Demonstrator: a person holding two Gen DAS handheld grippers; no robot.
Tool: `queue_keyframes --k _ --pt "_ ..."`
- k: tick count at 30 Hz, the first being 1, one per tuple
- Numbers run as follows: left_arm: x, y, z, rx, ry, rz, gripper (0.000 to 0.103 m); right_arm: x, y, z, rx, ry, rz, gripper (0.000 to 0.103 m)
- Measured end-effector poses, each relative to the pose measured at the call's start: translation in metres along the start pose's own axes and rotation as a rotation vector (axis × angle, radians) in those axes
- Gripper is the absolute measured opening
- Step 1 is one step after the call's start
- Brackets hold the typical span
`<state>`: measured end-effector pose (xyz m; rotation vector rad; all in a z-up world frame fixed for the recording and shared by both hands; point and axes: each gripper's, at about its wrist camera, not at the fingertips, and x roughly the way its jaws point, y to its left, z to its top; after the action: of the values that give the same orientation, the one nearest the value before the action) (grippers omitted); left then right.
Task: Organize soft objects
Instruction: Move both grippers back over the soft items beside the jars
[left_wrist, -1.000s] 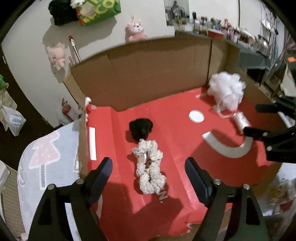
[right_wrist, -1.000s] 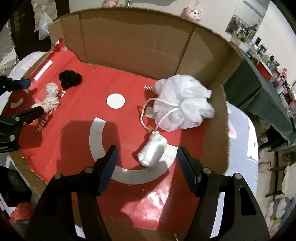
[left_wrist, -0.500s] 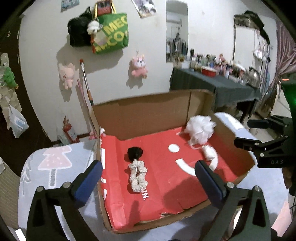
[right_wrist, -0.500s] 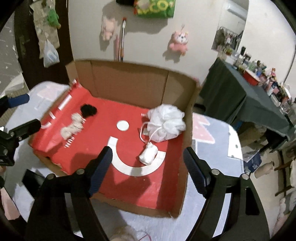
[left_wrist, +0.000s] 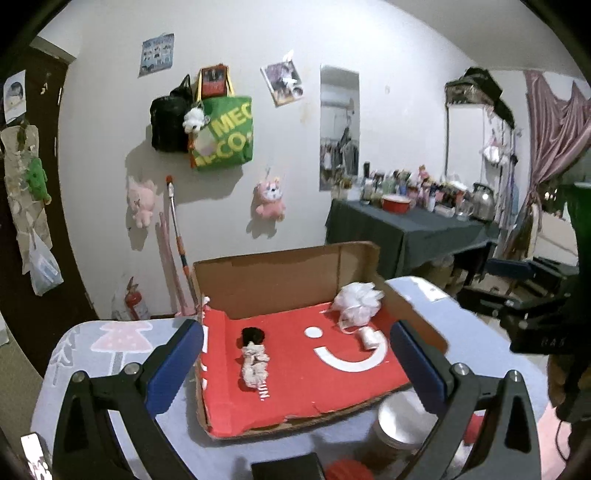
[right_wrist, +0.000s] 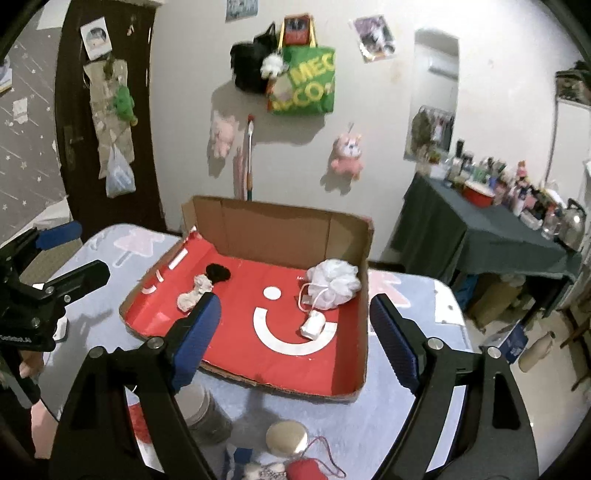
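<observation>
Both hand-held grippers empty – left hand-held gripper (left_wrist: 295, 354) fully spread, right hand-held gripper (right_wrist: 295, 328) jaws opening; red pouch (right_wrist: 306, 469) lies nearest, below right one.

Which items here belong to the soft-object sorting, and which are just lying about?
Job: cardboard box, white bath pouf, black scrunchie, cream scrunchie, small white roll.
Lying about: round tin, wall plush toys, green tote.

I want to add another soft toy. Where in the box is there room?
In the box, the red floor is bare at the front, below the white curve, and in the middle between the black scrunchie and white bath puff. The right back corner is crowded.
</observation>
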<state>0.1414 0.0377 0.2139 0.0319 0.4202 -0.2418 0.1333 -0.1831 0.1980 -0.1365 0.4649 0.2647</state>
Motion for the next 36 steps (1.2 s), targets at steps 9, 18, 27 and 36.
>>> queue_keyframes --k 9,18,27,36 --pt "-0.052 -0.024 -0.029 -0.003 -0.122 -0.004 0.103 -0.070 0.021 -0.041 0.001 -0.200 -0.085 0.090" --pt "-0.084 -0.042 -0.074 -0.018 -0.171 0.010 0.103 -0.102 0.032 -0.100 0.026 -0.257 -0.143 0.095" --pt "-0.083 -0.055 -0.119 -0.012 -0.145 0.001 0.103 -0.099 0.035 -0.156 0.067 -0.243 -0.184 0.095" --pt "-0.066 -0.058 -0.155 -0.037 -0.085 -0.003 0.103 -0.081 0.031 -0.192 0.132 -0.195 -0.173 0.096"
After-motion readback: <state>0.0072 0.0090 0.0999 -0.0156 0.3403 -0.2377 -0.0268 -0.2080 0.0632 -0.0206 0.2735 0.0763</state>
